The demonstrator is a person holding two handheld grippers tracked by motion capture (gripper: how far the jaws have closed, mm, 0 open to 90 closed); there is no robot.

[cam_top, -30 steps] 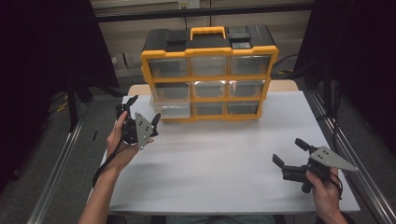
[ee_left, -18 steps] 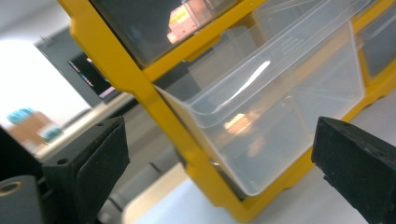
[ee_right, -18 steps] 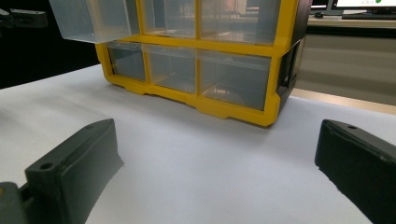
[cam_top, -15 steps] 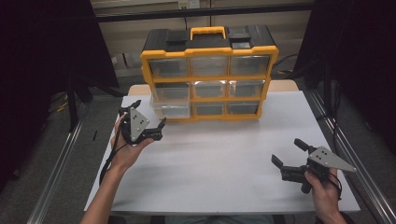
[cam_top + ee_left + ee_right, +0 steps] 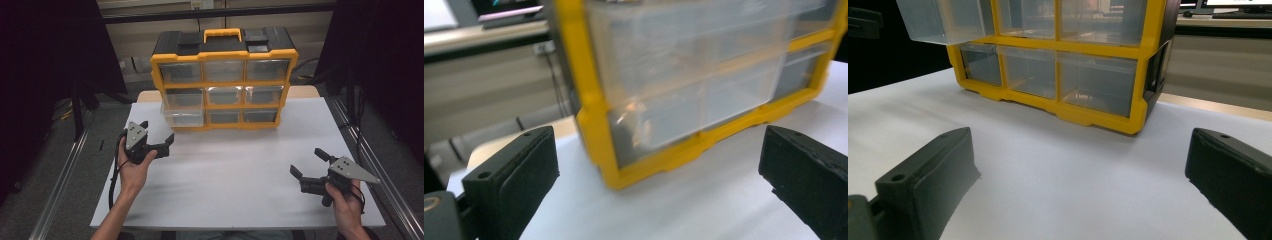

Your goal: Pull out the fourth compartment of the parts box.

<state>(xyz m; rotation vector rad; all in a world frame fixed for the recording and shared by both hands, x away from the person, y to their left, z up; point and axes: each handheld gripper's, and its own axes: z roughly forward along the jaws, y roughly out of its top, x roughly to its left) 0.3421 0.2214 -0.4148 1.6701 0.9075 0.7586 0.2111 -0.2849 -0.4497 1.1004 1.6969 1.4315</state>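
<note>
The yellow drawer cabinet (image 5: 224, 80) stands upright at the far side of the white table (image 5: 240, 190). Its lower-left clear drawer (image 5: 182, 118) sticks out a little from the frame. Your left gripper (image 5: 156, 136) is near that drawer, jaws just opened wide with nothing between them. Your right gripper (image 5: 309, 162) rests well apart, jaws spread too.

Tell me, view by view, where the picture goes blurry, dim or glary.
High view: dark surroundings, the white table evenly lit, the organizer sharp. Left gripper view: the organizer smeared and soft, with a small glint on a clear drawer. Right gripper view: sharp on the organizer, with faint reflections in its drawers.
</note>
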